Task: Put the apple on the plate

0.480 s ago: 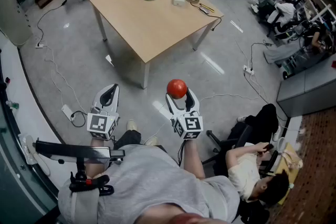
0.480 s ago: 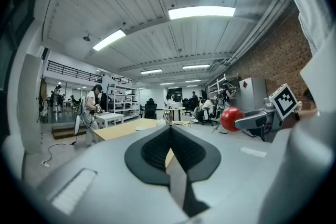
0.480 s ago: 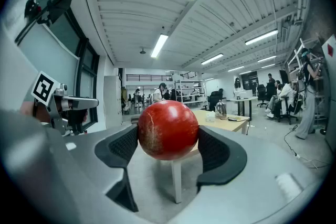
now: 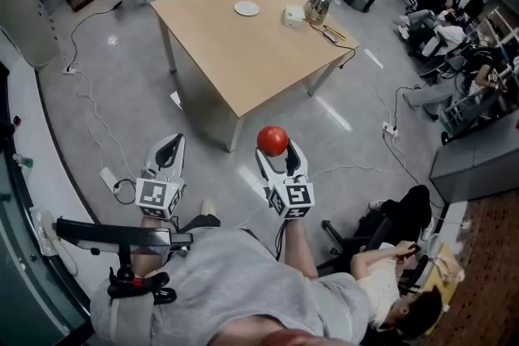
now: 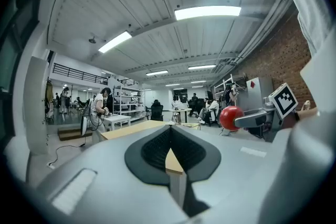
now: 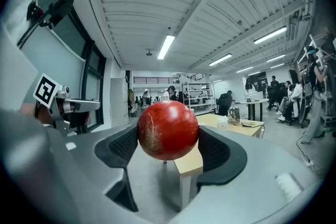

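Note:
A red apple point(image 4: 273, 140) sits between the jaws of my right gripper point(image 4: 275, 148), which is shut on it and held level above the grey floor. The right gripper view shows the apple point(image 6: 168, 129) pressed between both black pads point(image 6: 122, 147). My left gripper point(image 4: 170, 144) hangs beside it, shut and holding nothing. In its own view the left gripper point(image 5: 170, 134) has its pads meeting, and the apple point(image 5: 230, 117) shows off to the right. A small white plate point(image 4: 246, 8) lies on the far part of the wooden table point(image 4: 243, 61) ahead.
A white box point(image 4: 293, 16), a shiny kettle point(image 4: 317, 6) and a cable lie near the table's far right corner. Cables and a power strip point(image 4: 108, 177) run over the floor at left. A person point(image 4: 389, 255) sits at the lower right. Desks and chairs stand beyond.
The table has come slightly nearer and lower in the head view. Both grippers keep their pose, and the apple stays in the right one.

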Demonstrator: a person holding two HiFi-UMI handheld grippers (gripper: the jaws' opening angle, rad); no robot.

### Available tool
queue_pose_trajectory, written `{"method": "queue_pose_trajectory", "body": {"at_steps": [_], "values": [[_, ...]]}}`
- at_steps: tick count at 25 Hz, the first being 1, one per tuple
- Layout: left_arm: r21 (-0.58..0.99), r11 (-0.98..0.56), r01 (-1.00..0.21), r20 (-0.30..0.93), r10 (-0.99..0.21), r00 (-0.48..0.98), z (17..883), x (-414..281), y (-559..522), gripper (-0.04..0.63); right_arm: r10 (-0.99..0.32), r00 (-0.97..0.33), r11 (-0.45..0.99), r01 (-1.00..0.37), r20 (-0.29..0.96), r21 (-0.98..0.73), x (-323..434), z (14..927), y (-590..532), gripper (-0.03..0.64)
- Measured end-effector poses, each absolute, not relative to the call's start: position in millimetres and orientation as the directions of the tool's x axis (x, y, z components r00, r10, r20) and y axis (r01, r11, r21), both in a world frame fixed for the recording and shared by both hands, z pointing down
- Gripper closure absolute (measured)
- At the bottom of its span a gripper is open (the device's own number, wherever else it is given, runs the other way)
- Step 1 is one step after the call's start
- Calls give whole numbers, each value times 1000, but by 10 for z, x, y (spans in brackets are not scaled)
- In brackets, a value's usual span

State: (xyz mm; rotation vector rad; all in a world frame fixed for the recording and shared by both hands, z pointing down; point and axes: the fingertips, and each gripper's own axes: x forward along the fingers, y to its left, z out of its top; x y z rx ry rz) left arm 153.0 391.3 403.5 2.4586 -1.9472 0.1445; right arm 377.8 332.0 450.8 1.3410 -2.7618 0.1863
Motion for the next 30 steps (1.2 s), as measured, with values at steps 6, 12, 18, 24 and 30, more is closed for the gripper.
{"method": "queue_pose_trajectory", "body": {"at_steps": [6,12,18,24,30], "values": [[-50,-193,-980,64,-980,190,4019,902,3683,577,-754,-650,646,-760,99,-67,3120,4452,2966,252],[-43,-145,-988,63,-988,143,4075,364,3601,577,-730,-675,672,-737,109,-67,2599,4491,2798,253],[-23,-92,-995,57,-994,90,4167,-50,3573,577,-700,-705,704,-708,115,-49,2177,4507,2618,253],[-8,-46,-999,66,-997,46,4237,-405,3472,577,-682,-721,722,-690,122,-46,1834,4510,2339,253],[-13,-16,-1000,76,-997,15,4280,-689,3105,577,-664,-739,739,-672,116,-50,1526,4551,1889,253]]}}
